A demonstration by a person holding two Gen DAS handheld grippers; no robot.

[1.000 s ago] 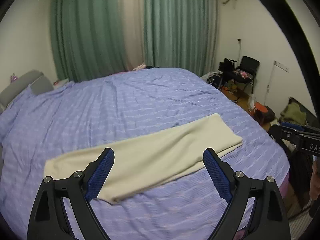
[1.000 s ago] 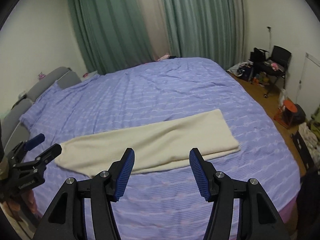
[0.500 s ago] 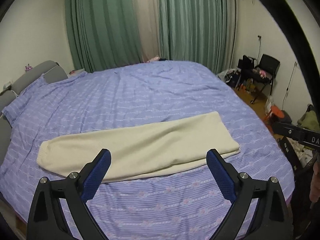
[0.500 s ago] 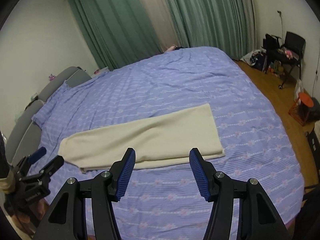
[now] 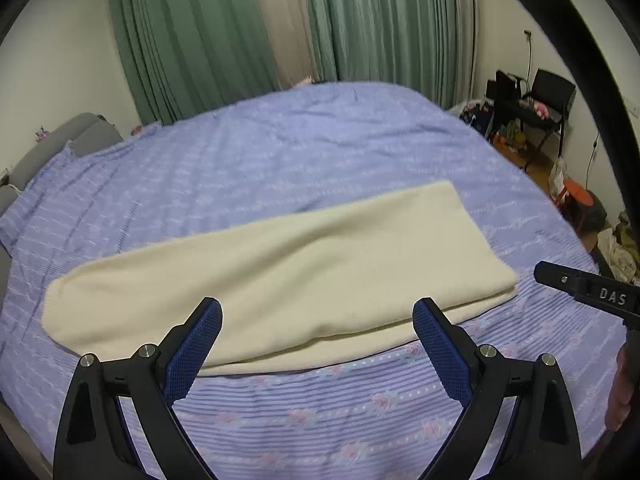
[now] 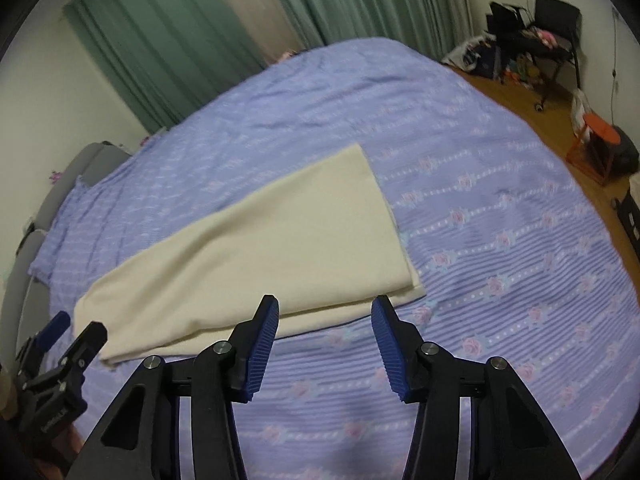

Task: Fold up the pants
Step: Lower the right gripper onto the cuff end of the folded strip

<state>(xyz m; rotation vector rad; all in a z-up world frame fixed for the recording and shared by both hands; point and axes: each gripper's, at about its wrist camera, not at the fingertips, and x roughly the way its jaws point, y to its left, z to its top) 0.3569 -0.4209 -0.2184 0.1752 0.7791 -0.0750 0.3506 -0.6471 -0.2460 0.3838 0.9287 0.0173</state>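
Pants (image 5: 280, 272) in a cream, fleecy-looking cloth lie flat on the bed (image 5: 320, 412), already doubled lengthwise into one long strip that runs across the near half of the striped lilac cover. They look soft, light and limp, likely to sag and slide apart where the two layers are not pinched together, though the napped surface should give the pads good purchase. Left gripper (image 5: 316, 344) hovers over the near long edge with its jaws spread wide and nothing between them; right gripper (image 6: 324, 334) hangs over the same edge toward the broader end, its jaws having just been closing, part open now and empty. Best hold, by my judgement, is at the end corners, catching both layers at once, so that the strip can be carried over in halves without skewing
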